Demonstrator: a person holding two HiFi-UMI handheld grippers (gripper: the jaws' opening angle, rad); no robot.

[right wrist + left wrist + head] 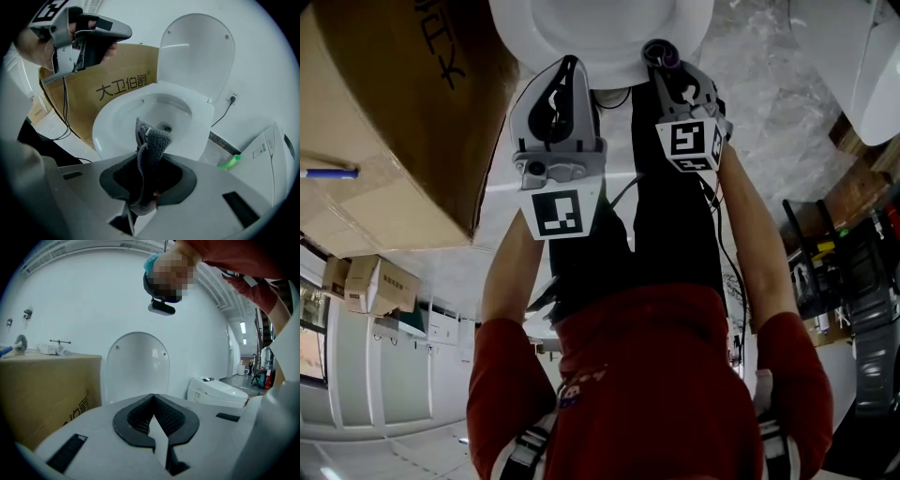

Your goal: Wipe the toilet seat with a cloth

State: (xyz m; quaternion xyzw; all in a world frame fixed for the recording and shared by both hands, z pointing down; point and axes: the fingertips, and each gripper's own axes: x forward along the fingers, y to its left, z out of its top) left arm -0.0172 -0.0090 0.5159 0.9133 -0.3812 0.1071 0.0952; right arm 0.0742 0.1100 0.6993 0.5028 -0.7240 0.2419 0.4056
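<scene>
The white toilet (600,42) stands with its lid (197,51) raised and its seat (108,125) down around the bowl. A grey cloth (153,140) sticks up from my right gripper (147,166), which is shut on it and hovers over the near rim. The head view shows that gripper (661,54) at the bowl's edge with the dark cloth at its tip. My left gripper (153,405) is shut with nothing between its jaws, held up in the air and pointing at the raised lid (137,365). From the right gripper view it (119,33) hangs above the seat's left side.
A large cardboard box (119,84) stands tight against the toilet's left side, with small items and a blue pen (328,172) on top. A second white toilet (216,392) sits to the right. A green object (229,162) lies on the floor by the base. Cables trail along the floor.
</scene>
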